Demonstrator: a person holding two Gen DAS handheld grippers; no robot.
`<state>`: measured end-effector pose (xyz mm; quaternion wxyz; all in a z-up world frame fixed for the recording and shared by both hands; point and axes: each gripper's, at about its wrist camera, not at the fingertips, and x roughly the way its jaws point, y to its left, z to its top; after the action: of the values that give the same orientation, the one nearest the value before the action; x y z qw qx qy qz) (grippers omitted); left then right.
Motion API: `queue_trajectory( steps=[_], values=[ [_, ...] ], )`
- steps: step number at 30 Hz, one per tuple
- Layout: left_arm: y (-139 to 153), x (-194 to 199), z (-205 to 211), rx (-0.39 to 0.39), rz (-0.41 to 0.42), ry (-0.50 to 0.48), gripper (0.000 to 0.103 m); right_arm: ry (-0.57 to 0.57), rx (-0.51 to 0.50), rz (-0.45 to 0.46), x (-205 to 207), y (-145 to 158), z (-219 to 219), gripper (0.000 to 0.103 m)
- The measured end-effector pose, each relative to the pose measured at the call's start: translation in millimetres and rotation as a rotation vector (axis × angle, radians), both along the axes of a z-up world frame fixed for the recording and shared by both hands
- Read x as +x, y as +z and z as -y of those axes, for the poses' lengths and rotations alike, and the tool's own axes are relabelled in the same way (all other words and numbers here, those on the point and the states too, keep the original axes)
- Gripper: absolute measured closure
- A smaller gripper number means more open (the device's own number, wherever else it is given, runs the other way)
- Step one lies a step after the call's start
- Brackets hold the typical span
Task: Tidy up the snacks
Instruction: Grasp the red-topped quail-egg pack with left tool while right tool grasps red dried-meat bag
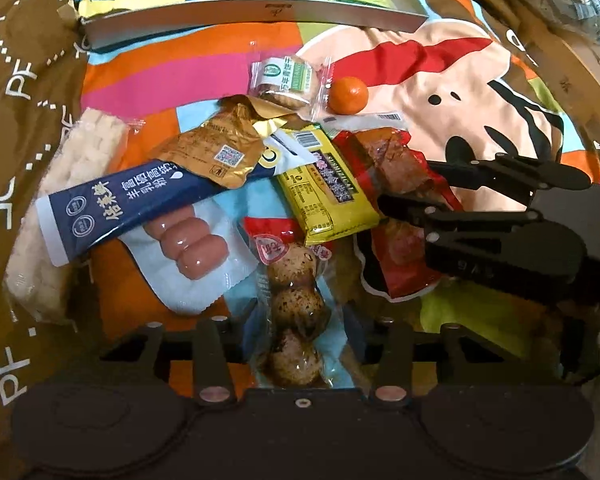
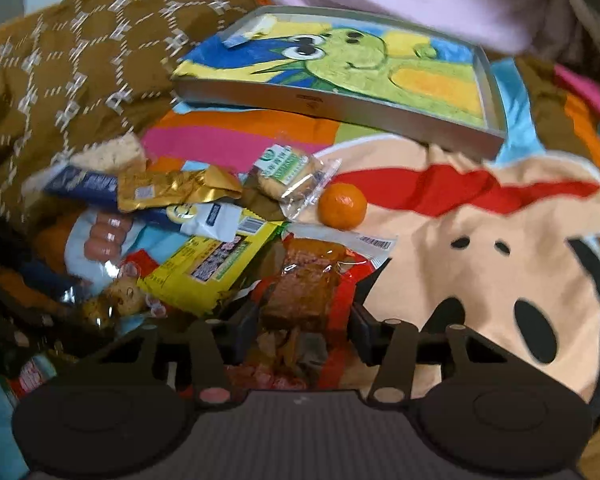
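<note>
Below, quail-egg pack (image 1: 294, 312) sits between left gripper (image 1: 296, 344) fingers.

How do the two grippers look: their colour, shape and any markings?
Both are black. The left gripper and the right gripper each have a wide body with two rounded lobes, thin link bars and pale round pins. Seen from the left wrist, the right gripper has slim tapered fingers, pale rivets and faint embossed digits on its side.

Home setting, bright cartoon blanket (image 2: 480, 264), brown patterned bedding (image 2: 60, 80), loose snacks (image 1: 260, 184) spread on top
</note>
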<state>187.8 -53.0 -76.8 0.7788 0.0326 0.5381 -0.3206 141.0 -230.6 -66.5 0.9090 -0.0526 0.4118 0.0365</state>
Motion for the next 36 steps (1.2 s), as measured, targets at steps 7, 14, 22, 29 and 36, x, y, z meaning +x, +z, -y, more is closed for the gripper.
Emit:
queue_trajectory(
  steps=[7,14,22,29,36],
  values=[
    [-2,-1,11,0.039,0.048,-0.016,0.056,-0.006,0.037,-0.001,3,-5,4,0.043],
    [2,-3,4,-0.001,0.025,0.018,0.064,0.019,-0.07,0.033,-3,2,-10,0.052],
    [6,-5,-6,-0.103,-0.08,0.059,0.076,0.152,-0.405,0.148,-23,0,-49,0.054],
    [6,-8,0,-0.084,-0.061,0.034,0.076,0.181,-0.498,0.184,-30,1,-58,0.055],
    [-4,-9,13,-0.019,-0.024,-0.049,0.063,0.2,-0.537,0.189,-34,0,-59,0.055]
  ],
)
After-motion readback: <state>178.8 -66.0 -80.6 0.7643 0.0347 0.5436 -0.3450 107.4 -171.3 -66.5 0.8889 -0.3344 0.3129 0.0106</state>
